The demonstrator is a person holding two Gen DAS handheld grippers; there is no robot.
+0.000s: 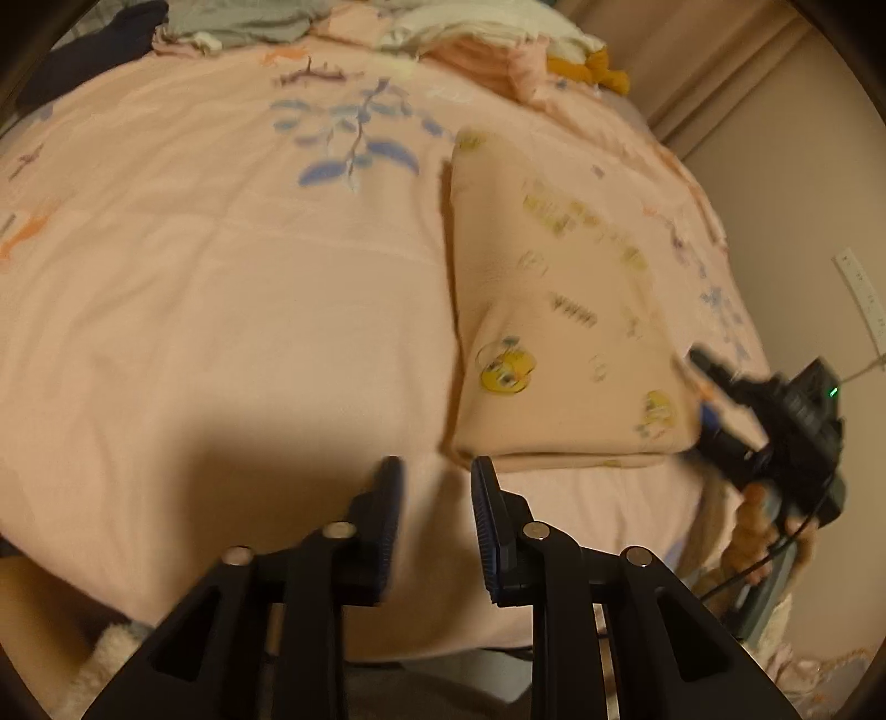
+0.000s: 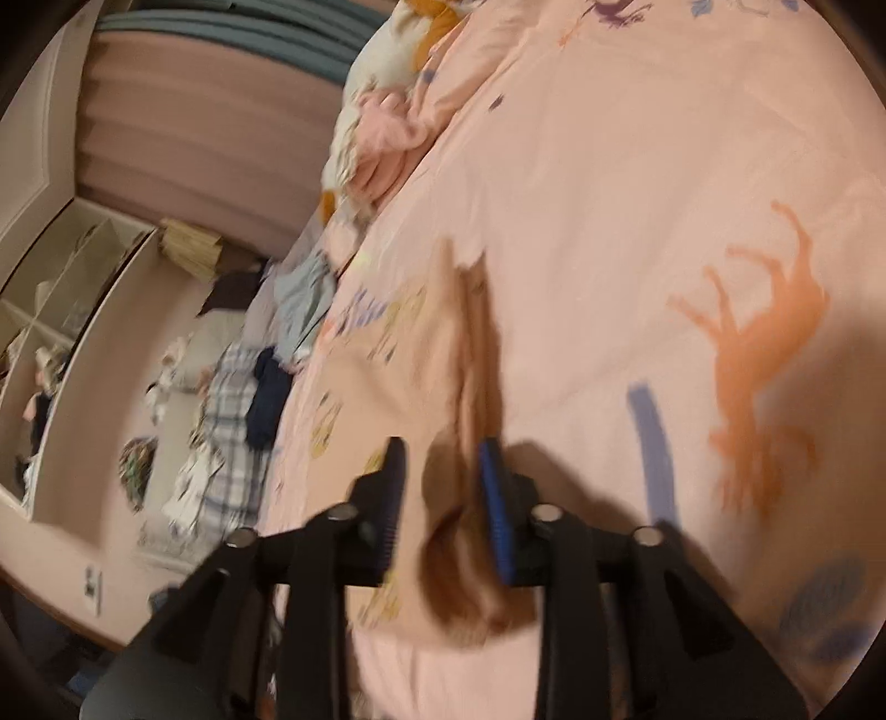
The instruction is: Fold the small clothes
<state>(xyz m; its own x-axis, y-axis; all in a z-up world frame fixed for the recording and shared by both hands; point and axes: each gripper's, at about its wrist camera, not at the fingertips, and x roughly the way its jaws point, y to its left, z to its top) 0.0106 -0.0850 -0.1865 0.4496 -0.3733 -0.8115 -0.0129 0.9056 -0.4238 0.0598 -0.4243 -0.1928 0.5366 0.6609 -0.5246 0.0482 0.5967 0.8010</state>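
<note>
L view: folded garment (image 1: 565, 332) on bed (image 1: 221, 277), left gripper (image 1: 437, 471) apart, empty. R view blurred: right gripper (image 2: 443, 459) apart astride fabric fold.

Bedspread (image 1: 232, 310) left of the folded pink garment (image 1: 559, 332) lies bare and passable. Far edge blocked by heaped clothes (image 1: 459, 39). Right gripper (image 1: 714, 399) crowds the garment's right corner, beside the bed's edge.

Folded peach cartoon-print garment (image 1: 559, 332), seemingly flat
</note>
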